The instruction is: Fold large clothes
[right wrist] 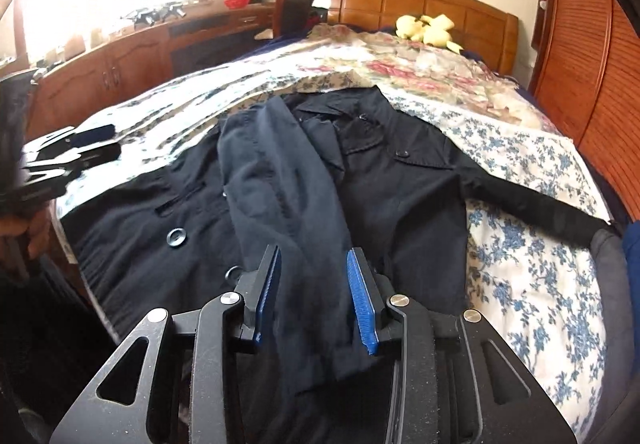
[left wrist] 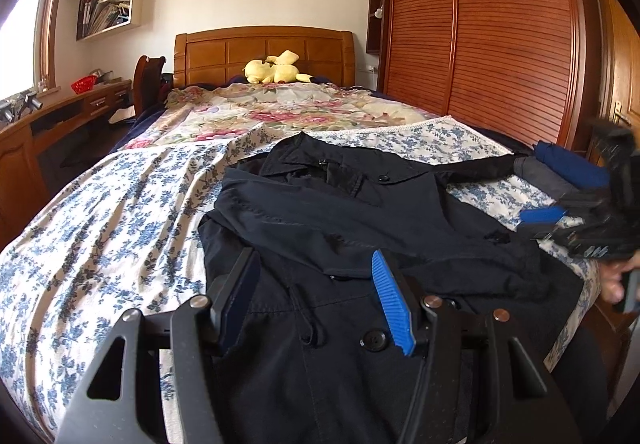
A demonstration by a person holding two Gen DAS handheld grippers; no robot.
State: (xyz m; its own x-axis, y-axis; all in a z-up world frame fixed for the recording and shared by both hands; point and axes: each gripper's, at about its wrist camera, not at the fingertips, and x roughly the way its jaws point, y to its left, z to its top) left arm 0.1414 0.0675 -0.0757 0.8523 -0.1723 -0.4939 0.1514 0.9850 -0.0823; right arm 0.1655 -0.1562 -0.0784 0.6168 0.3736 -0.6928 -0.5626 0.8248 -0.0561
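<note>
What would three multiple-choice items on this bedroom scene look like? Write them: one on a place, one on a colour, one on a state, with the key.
1. Where does the yellow plush toy lie?
A. on the desk
B. against the headboard
C. on the black coat

2. What colour are the pads of the left hand-held gripper?
A. red
B. green
C. blue

3. How does the coat's sleeve on the wardrobe side lie?
A. stretched out across the floral sheet
B. folded over the coat's front
C. rolled into a ball

Key: 1 B, the toy rests at the head of the bed below the wooden board. 2 C, the ribbed pad shows bright blue. 3 A, it runs straight out from the shoulder over the sheet.
</note>
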